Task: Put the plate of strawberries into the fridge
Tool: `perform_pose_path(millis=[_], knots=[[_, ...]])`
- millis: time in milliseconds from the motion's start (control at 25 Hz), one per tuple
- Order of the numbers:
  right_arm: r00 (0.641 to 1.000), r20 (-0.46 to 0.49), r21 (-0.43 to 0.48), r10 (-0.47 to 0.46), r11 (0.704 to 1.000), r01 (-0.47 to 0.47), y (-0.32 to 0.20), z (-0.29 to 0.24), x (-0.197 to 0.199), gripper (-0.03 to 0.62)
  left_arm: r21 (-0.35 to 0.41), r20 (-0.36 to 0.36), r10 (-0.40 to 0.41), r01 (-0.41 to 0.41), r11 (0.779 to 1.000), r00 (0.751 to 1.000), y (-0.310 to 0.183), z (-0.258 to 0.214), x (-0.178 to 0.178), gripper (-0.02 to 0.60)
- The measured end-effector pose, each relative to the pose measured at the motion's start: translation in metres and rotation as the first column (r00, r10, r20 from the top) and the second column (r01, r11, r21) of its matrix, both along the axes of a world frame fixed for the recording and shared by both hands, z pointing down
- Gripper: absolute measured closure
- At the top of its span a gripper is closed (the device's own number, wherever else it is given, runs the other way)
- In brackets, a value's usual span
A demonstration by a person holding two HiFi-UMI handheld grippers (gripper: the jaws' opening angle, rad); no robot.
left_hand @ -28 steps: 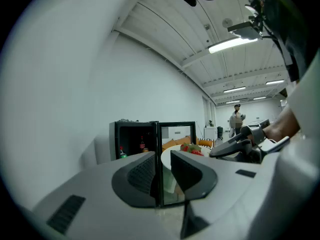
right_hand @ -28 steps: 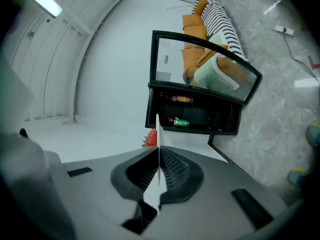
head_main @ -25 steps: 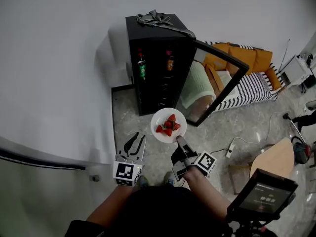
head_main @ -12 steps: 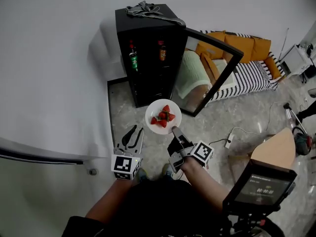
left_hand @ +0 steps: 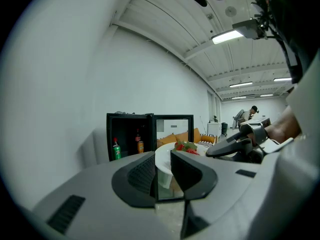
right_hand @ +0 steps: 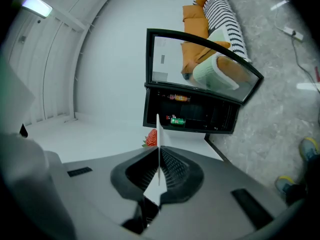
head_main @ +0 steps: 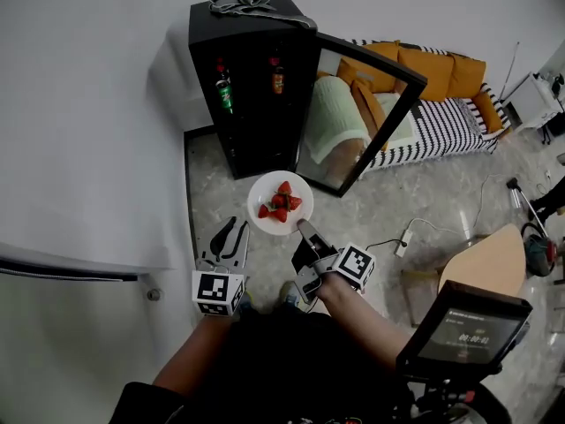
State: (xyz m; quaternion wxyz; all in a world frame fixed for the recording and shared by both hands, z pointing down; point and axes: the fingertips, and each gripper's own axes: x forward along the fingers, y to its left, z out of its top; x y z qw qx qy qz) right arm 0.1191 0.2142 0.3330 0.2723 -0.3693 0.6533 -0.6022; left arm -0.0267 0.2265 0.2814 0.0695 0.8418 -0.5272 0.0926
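Against the white wall [head_main: 88,104], a black fridge [head_main: 252,87] stands on a grey speckled floor [head_main: 397,201]. Its glass door [head_main: 353,117] is swung fully open to the right. An orange sofa [head_main: 433,78] with a striped cover sits beyond the door. A grey tangle of strap or cable lies on the fridge top; which it is cannot be determined.

A white plate [head_main: 279,203] is held level in the air in front of the open fridge, outside the cabinet and above the floor. The right gripper [head_main: 305,229] is clamped on the near rim of the plate. The right gripper view shows the rim edge-on, pinched between both jaw pads with no gap.

The left gripper [head_main: 231,230] hangs just left of the plate and does not touch it. Its jaws stand a narrow slot apart with nothing between them.

Several red strawberries [head_main: 281,202] with green tops lie clustered at the plate centre.

Two bottles stand upright on an upper shelf inside the fridge: a green bottle [head_main: 223,95] at the left and an orange bottle [head_main: 277,78] at the right, set apart from each other.
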Motion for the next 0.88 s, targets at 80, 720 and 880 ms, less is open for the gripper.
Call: perform_pose_path(millis=[80, 720, 880], knots=[[1.000, 0.005, -0.009, -0.008, 1.000, 0.008, -0.004, 0.006, 0.005, 0.580, -0.002, -0.005, -0.011, 0.011, 1.000, 1.000, -0.005, 0.007, 0.005, 0.482], [0.999, 0.007, -0.026, -0.043, 0.999, 0.043, -0.013, 0.031, 0.010, 0.580, 0.014, -0.011, -0.094, 0.094, 0.995, 0.996, 0.006, 0.022, -0.007, 0.482], [0.999, 0.025, -0.027, -0.046, 0.999, 0.047, -0.012, 0.030, 0.007, 0.580, 0.010, -0.002, -0.101, 0.101, 0.995, 0.995, 0.006, 0.021, -0.008, 0.482]])
